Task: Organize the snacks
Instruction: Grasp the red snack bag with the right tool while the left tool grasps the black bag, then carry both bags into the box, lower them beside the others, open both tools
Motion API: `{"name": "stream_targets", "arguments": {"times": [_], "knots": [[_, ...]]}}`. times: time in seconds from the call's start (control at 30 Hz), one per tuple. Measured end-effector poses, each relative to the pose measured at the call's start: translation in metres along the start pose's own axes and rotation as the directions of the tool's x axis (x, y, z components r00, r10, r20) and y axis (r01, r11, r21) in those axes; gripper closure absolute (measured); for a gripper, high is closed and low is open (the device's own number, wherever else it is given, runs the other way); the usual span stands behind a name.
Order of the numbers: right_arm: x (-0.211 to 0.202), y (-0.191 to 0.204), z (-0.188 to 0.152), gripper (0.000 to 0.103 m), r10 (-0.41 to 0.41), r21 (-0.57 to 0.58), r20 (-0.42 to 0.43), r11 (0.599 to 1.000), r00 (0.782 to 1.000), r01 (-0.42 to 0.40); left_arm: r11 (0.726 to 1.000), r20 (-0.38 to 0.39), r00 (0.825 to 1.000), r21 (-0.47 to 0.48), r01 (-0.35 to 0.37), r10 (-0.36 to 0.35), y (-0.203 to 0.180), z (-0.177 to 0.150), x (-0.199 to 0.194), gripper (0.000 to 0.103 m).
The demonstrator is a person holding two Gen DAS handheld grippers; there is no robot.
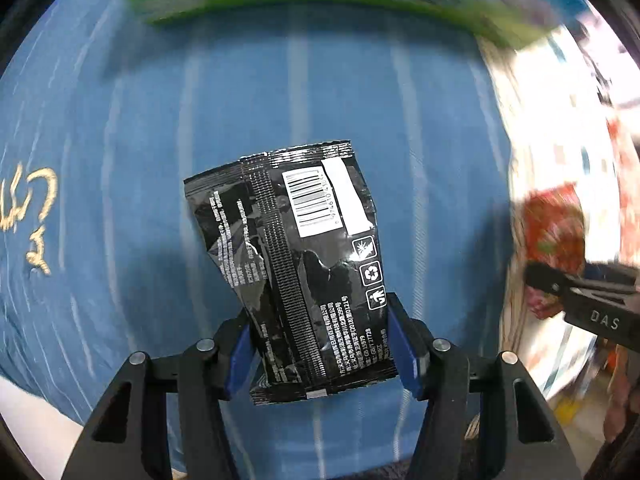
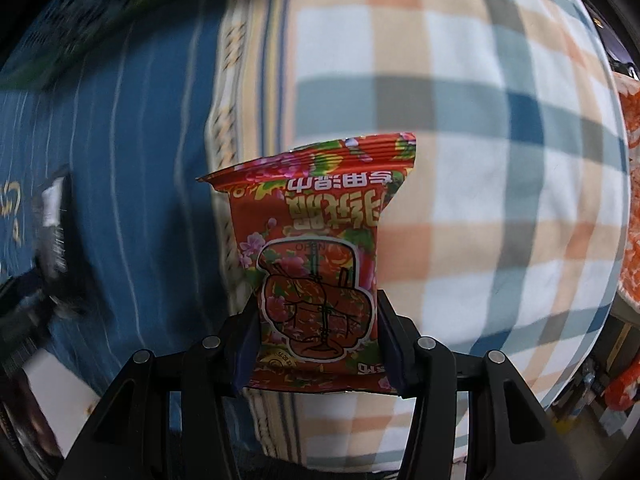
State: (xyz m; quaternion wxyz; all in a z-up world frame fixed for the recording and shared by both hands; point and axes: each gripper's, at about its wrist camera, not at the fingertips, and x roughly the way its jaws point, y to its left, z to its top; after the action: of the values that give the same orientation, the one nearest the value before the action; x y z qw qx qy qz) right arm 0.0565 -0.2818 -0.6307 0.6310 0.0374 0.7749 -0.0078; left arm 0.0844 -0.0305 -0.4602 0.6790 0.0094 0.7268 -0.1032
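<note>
The left gripper [image 1: 320,344] pinches a black snack packet [image 1: 298,268] by its lower end, blue pads pressed against both side edges; the packet shows its back, with barcode and recycling marks, above a blue striped cloth [image 1: 140,160]. The right gripper [image 2: 316,344] clamps a red flowered packet [image 2: 316,248] the same way, its print upside down, over a plaid cloth [image 2: 480,140] near that cloth's left edge, where it meets the blue one. Motion blur smears the surroundings in both views. A green shape [image 1: 320,4] along the far edge cannot be made out. In the left wrist view the right gripper is cut off at the frame's side.
</note>
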Motion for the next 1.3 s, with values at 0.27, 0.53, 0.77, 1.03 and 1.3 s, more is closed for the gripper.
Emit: {"name": "stream_targets", "arguments": {"times": [0.27, 0.53, 0.77, 1.03, 1.3], "knots": [[0.001, -0.001, -0.001, 0.049, 0.013, 0.012, -0.001, 1.000, 1.000, -0.013, 0.998, -0.031, 0.999, -0.054, -0.042, 0.040, 0.006, 0.017, 0.013, 0.044], [-0.007, -0.009, 0.004, 0.047, 0.051, 0.058, 0.003, 0.997, 0.999, -0.051, 0.983, -0.073, 0.997, -0.181, -0.027, 0.014, 0.013, 0.035, 0.025, 0.031], [-0.008, -0.013, 0.019, 0.040, 0.043, 0.103, 0.001, 0.994, 0.999, -0.043, 0.974, -0.069, 0.997, -0.224, -0.035, 0.019, 0.000, 0.076, 0.028, 0.024], [-0.003, -0.013, 0.016, 0.040, 0.027, 0.088, 0.003, 0.996, 1.000, -0.027, 0.944, -0.043, 0.996, -0.325, 0.055, -0.073, 0.037, 0.088, 0.022, 0.026], [-0.005, 0.023, 0.028, 0.053, -0.040, 0.081, 0.009, 0.996, 0.999, 0.039, 0.974, -0.005, 1.000, -0.226, -0.015, 0.015, 0.020, 0.095, 0.004, 0.051]]}}
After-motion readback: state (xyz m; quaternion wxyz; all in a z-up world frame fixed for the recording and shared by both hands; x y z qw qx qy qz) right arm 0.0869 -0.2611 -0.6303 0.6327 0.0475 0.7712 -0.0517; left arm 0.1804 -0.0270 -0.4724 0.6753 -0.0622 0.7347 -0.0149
